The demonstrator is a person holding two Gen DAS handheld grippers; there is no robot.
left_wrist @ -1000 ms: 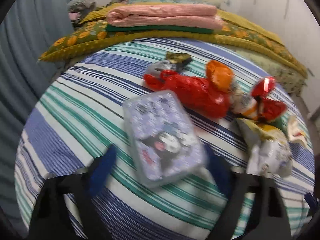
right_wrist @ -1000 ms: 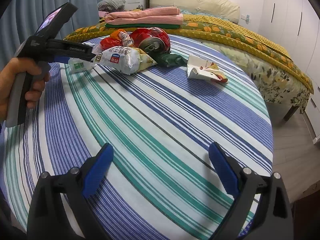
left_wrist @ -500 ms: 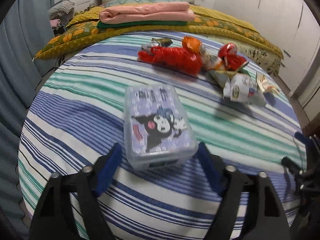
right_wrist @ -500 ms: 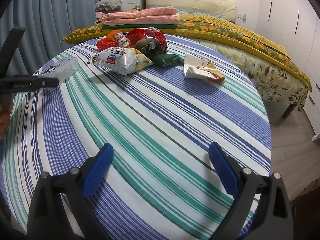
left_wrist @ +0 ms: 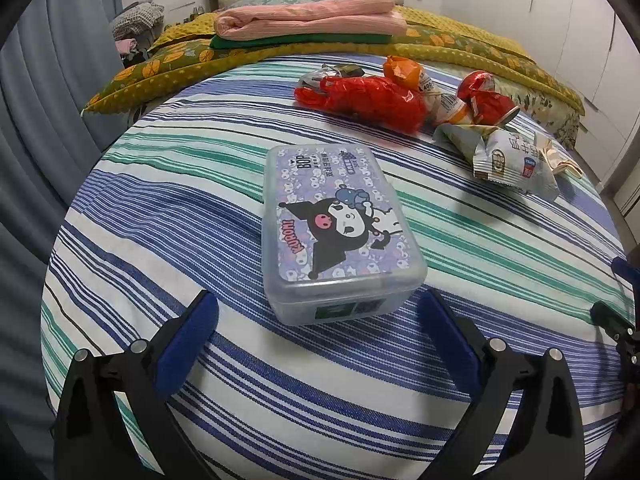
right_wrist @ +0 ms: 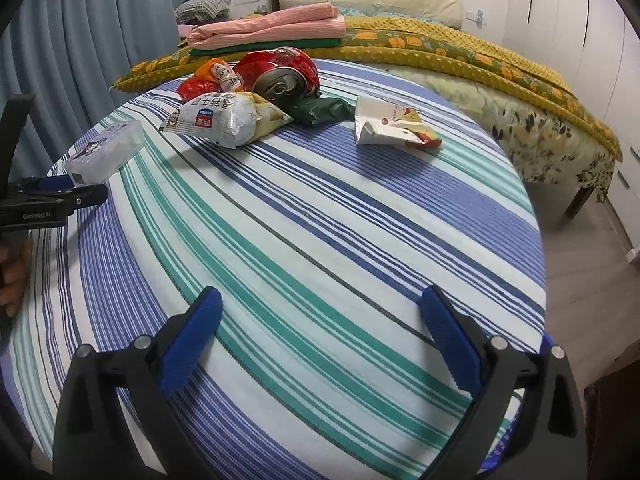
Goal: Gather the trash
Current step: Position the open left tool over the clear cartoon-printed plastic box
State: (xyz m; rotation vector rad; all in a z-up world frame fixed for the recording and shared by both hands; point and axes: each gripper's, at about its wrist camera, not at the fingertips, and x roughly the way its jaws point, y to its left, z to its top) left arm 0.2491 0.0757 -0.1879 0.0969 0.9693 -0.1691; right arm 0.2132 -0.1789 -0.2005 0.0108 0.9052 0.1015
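Left gripper [left_wrist: 316, 320] released, jaws just widened, pads clear of plastic box [left_wrist: 338, 228]; box rests flat on striped tablecloth [left_wrist: 160, 216], frame centre, near end between blue fingertips, untouched; right gripper [right_wrist: 320, 322] released, nothing between pads, over bare cloth; trash clustered upper frame: red bag [left_wrist: 368, 96], crushed can [right_wrist: 286, 76], white snack bag [right_wrist: 224, 120], torn wrapper [right_wrist: 390, 128] apart at right.
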